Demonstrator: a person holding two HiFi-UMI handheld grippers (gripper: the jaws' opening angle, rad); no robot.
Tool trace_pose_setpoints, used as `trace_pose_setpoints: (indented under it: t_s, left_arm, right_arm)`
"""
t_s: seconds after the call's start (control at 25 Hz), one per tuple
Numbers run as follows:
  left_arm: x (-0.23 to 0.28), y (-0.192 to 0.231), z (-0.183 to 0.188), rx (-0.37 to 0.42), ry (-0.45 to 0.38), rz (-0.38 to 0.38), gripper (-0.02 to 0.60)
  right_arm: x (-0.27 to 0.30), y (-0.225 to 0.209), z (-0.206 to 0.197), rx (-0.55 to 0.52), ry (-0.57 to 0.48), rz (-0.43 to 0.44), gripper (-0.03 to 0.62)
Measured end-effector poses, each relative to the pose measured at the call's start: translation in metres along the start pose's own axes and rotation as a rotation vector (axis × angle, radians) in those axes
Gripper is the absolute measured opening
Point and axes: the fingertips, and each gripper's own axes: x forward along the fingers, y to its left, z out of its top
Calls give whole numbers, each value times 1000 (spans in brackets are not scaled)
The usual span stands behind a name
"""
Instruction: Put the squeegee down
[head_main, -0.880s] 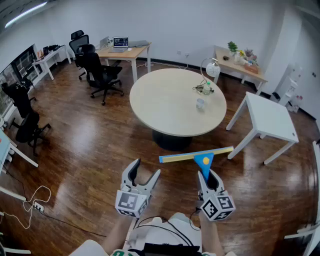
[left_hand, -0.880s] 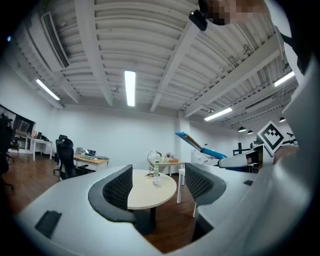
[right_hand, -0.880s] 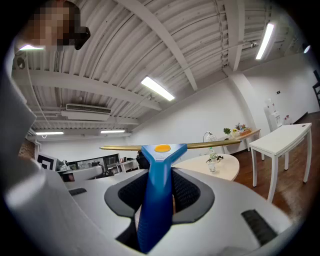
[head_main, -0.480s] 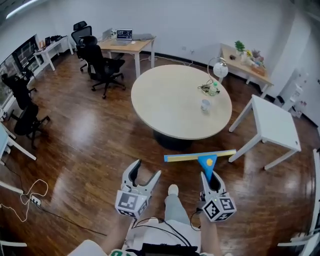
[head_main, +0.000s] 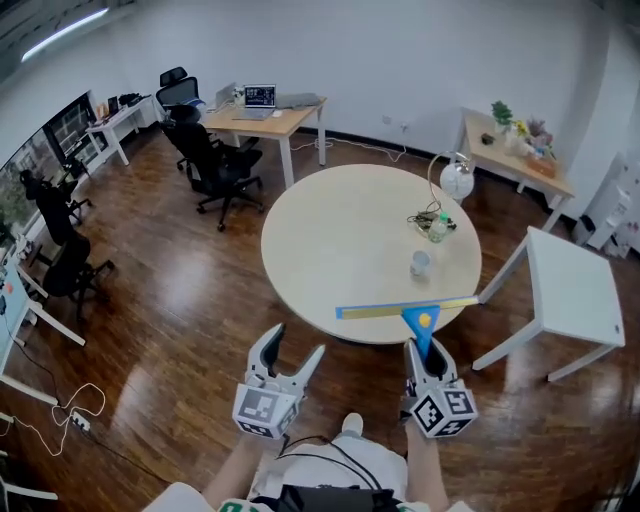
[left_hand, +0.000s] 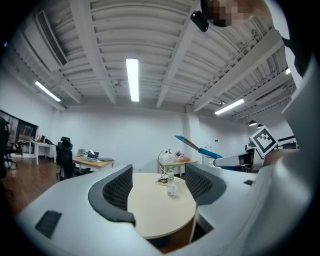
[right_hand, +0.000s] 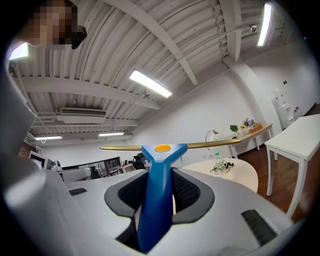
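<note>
Nearest the person, the left gripper (head_main: 293, 347) is level, with its jaws apart and nothing between them. The right gripper (head_main: 421, 352), also level, is clamped on the blue handle of the squeegee (head_main: 405, 309). The blade is carried crosswise in the air and shows against the near rim of the round table (head_main: 330, 235). A cup (head_main: 420, 263) and a bottle (head_main: 437, 228) stand farther back on it.

Judged step: approach, with the set-down not yet made. The next move calls for reaching over bare tabletop, lowering the squeegee, then releasing it.

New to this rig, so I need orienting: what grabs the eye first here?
The blue squeegee stands out, its handle clamped in the right gripper, with its long blade held crosswise. Beyond it stands a big round table bearing a cup, and the left gripper hangs open and empty beside.
</note>
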Motion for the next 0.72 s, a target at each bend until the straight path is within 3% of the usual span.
trace_pose_setpoints:
  t_s: [0.16,0.28,0.52,0.72]
  left_arm:
    - [62,-4,12,3,20,5,331]
    - [93,1,1,14,48,19,331]
    - [140,40,-22,-8,94,2,331]
    - [195,75,-32,-1,108,-102,331]
  right_arm:
    - [46,-39,-2,38,15,20,152]
    - [73,-59,-17,81,79,27,152]
    - [123,-61,-45,84,173,30,152]
    - [177,-66,-59,83,172,-22,152]
